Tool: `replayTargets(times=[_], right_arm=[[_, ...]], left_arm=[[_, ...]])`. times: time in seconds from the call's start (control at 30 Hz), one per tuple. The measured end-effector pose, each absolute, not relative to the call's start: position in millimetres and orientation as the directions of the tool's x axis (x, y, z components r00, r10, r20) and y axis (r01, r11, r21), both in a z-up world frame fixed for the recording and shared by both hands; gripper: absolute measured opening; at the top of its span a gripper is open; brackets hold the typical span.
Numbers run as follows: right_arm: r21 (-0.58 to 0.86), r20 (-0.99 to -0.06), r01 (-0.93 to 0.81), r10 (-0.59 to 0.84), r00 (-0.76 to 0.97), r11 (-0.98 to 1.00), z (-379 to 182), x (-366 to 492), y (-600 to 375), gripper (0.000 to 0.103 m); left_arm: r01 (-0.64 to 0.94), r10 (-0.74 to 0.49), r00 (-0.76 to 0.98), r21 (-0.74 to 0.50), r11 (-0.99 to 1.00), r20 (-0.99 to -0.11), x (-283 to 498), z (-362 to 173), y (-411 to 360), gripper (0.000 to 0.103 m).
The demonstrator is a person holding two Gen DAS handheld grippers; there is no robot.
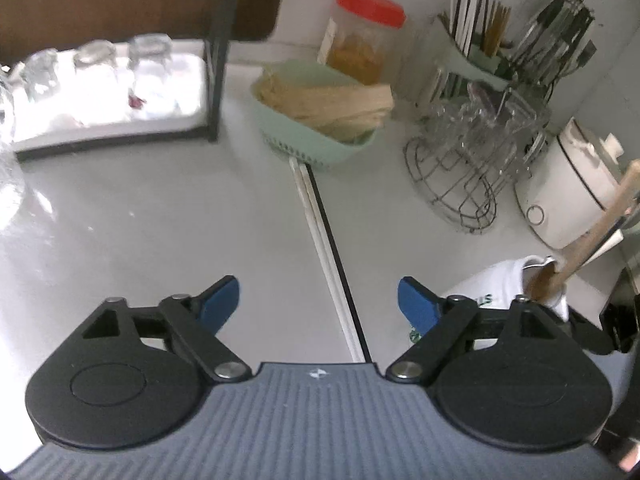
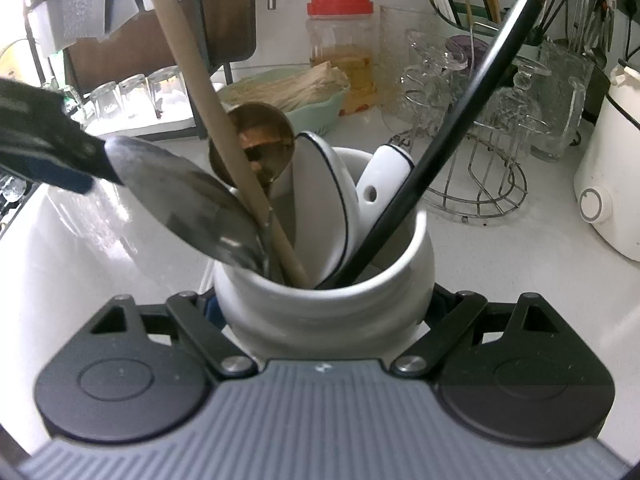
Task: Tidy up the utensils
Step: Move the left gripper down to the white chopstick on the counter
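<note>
Lying across white counter, pair of chopsticks is running lengthwise away from left tongs, straight ahead between wide, empty jaws. Left hand is nearer. Right tongs are gripping white crock by its sides; crock is holding steel ladle, wooden spoon, white spoon, black handle. Chopsticks' near tips are probably hidden under gripper body.

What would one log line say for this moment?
left tool: open, empty | right tool: shut on crock | crock: holds utensils | chopsticks: on counter
</note>
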State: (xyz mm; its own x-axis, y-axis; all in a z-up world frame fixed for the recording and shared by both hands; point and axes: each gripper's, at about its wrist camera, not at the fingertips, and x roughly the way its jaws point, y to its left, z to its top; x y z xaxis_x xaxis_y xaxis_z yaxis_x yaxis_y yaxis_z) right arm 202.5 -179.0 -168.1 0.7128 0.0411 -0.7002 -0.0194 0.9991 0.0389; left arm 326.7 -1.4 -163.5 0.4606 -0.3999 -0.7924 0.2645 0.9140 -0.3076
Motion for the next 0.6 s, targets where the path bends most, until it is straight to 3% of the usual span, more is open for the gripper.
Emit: replayTargets(times=[0.1, 0.2, 0.6], right_arm=[[0.038, -0.708, -0.005, 0.031, 0.706, 0.999, -167.6, 201.7, -179.9, 0.092], [0.038, -0.711, 0.007, 0.022, 0.702, 0.999, -167.4, 200.4, -180.8, 0.092], [0.043, -0.714, 0.022, 0.015, 0.7, 0.999, -167.4, 200.7, -179.8, 0.092]], left_arm=[[0.262, -0.398, 0.439, -0.308, 0.914, -0.806, 335.8, -182.7, -12.1, 0.068], [0.284, -0.375, 0.443, -0.269, 0.92, -0.814, 344.0, -196.9, -25.5, 0.061], [0.364, -0.294, 0.496, -0.112, 0.925, -0.817, 349.3, -223.6, -55.7, 0.042]])
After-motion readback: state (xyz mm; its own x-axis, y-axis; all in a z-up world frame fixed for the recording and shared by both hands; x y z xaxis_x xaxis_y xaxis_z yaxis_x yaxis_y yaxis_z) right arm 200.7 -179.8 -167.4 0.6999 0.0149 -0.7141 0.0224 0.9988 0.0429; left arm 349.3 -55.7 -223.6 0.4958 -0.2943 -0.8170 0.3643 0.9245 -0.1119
